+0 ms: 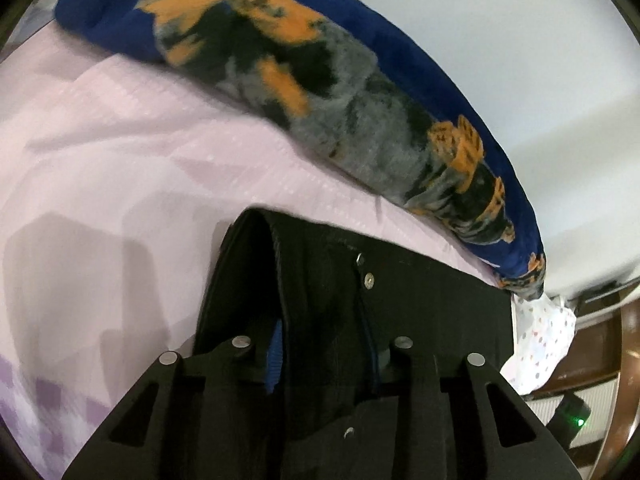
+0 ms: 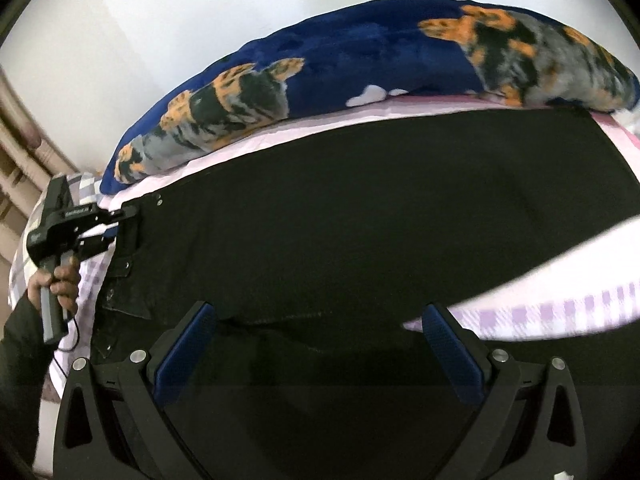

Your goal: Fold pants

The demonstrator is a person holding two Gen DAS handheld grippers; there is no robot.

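Note:
Black pants (image 2: 360, 220) lie spread across the pink bedsheet (image 2: 560, 280), waist end to the left. In the left wrist view the waistband (image 1: 320, 280), with its metal button (image 1: 368, 280), stands folded up between the fingers of my left gripper (image 1: 320, 344), which is shut on it. One blue pad (image 1: 274, 360) shows beside the fabric. The right wrist view shows the same left gripper (image 2: 120, 228) at the waistband's edge, held by a person's hand (image 2: 60, 280). My right gripper (image 2: 318, 320) hangs open over the crotch area, blue pads wide apart, nothing pinched.
A blue fleece blanket (image 1: 360, 128) with orange and grey animal print lies bunched along the far side of the bed, against a white wall. A dotted white cloth (image 1: 540, 340) and wooden furniture (image 1: 600, 340) sit past the bed's right end.

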